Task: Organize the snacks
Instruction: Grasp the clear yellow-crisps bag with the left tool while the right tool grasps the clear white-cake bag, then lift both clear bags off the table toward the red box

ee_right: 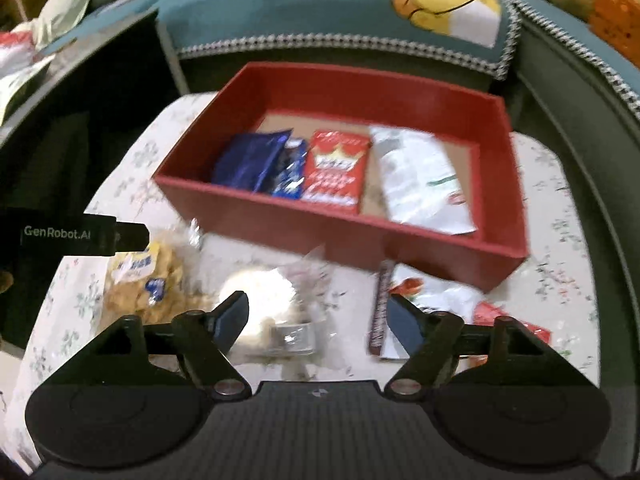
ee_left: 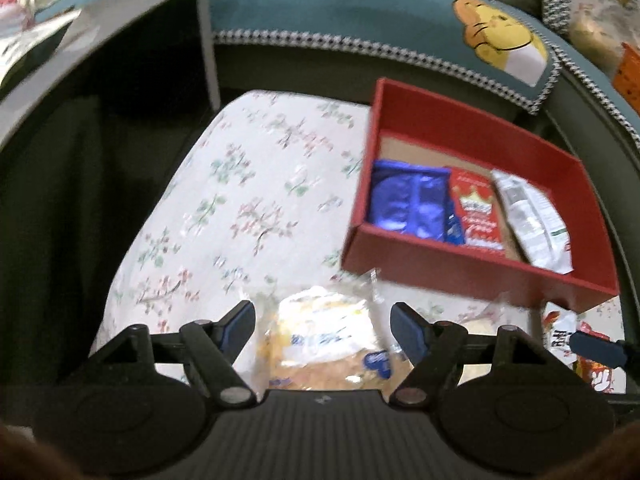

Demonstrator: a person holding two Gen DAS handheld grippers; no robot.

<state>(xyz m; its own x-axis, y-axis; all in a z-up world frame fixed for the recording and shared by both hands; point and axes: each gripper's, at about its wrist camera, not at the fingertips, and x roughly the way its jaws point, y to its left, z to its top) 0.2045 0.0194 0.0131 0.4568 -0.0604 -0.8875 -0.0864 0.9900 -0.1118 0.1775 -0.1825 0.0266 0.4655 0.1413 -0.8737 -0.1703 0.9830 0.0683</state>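
Observation:
A red box (ee_left: 472, 276) (ee_right: 280, 224) stands on the floral tablecloth (ee_left: 248, 184) and holds a blue packet (ee_left: 408, 204) (ee_right: 250, 160), a red crown-print packet (ee_left: 476, 212) (ee_right: 336, 168) and a white packet (ee_left: 532, 224) (ee_right: 420, 176). My left gripper (ee_left: 322, 326) is open, jaws on either side of a clear bag of yellow snacks (ee_left: 324, 336) (ee_right: 144, 284) on the cloth. My right gripper (ee_right: 316, 316) is open over a clear bag with a white round snack (ee_right: 272, 304). A red-and-white packet (ee_right: 440, 300) (ee_left: 580, 348) lies to its right.
A teal cushion with a yellow bear (ee_left: 504, 40) (ee_right: 444, 4) lies behind the box. A dark shelf unit (ee_left: 100, 64) stands at the left. The left gripper's body (ee_right: 80, 236) shows in the right wrist view; a blue fingertip (ee_left: 600, 346) shows at the left view's right edge.

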